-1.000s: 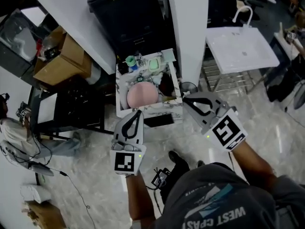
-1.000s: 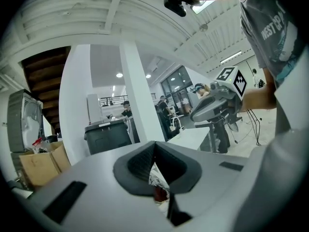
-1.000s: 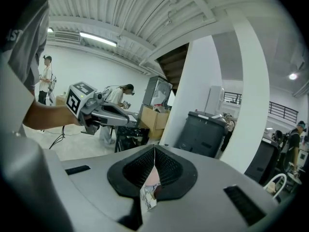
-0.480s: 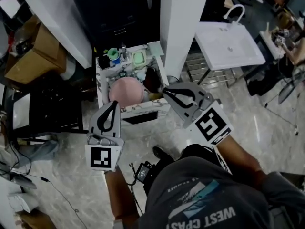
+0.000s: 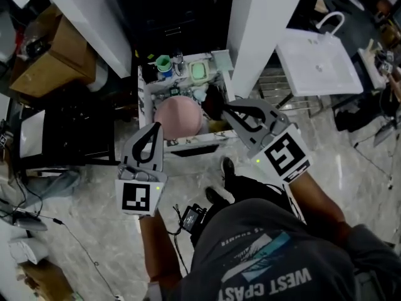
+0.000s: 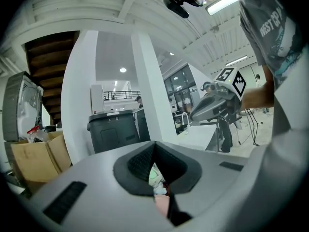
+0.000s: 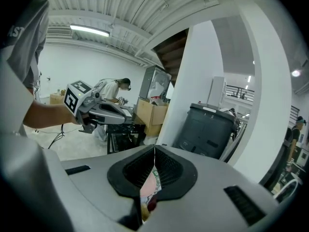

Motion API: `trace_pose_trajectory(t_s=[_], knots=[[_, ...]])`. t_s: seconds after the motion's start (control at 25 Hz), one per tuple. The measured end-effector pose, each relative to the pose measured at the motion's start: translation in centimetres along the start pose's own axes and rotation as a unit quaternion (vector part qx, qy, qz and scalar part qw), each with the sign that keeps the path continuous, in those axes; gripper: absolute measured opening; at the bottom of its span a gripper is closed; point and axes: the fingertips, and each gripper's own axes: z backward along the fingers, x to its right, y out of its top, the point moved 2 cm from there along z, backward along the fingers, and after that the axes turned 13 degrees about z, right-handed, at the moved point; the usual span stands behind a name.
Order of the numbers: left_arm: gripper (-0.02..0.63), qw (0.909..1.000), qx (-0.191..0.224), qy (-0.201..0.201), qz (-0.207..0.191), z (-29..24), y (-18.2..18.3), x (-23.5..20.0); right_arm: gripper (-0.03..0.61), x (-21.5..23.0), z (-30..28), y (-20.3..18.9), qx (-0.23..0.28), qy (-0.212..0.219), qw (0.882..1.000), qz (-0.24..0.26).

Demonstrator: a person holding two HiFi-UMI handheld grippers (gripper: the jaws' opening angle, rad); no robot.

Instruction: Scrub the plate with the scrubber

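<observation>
A pink plate (image 5: 178, 116) lies on a small marble-patterned table (image 5: 195, 141) in the head view. Behind it a pale green pad (image 5: 200, 72), apparently the scrubber, rests in a white holder. My left gripper (image 5: 156, 125) points at the table's left front edge, beside the plate, shut and empty. My right gripper (image 5: 223, 107) reaches over the table's right edge near the plate, also shut and empty. In the left gripper view the jaw tips (image 6: 154, 143) meet, and a sliver of the plate (image 6: 161, 204) shows below them. The right gripper view shows the same closed tips (image 7: 154, 148).
A teal cup (image 5: 163, 63) and small bottles crowd the table's back, with a dark object (image 5: 213, 102) right of the plate. A black bin (image 5: 169, 11) and a white pillar (image 5: 263, 24) stand behind. A white sink (image 5: 316, 58) is at right, a cardboard box (image 5: 47, 61) and a black frame (image 5: 69, 137) at left.
Both grippers have come forward to the table. The left tip is now beside the plate and the right tip over the table's right edge. Both stayed shut.
</observation>
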Motion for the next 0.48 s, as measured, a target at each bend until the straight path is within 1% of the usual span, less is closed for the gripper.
trace_pose_trajectory(t_s=[0.24, 0.48], knots=[[0.002, 0.9996, -0.01, 0.024, -0.007, -2.8, 0.7, -2.1, 0.031, 3.0, -3.5, -0.5, 0.024, 0.022, 0.999, -0.004], [0.002, 0.9981, -0.03, 0.053, -0.002, -5.8, 0.4, -3.5, 0.029, 5.9, -6.7, -2.7, 0.037, 0.041, 0.998, -0.026]])
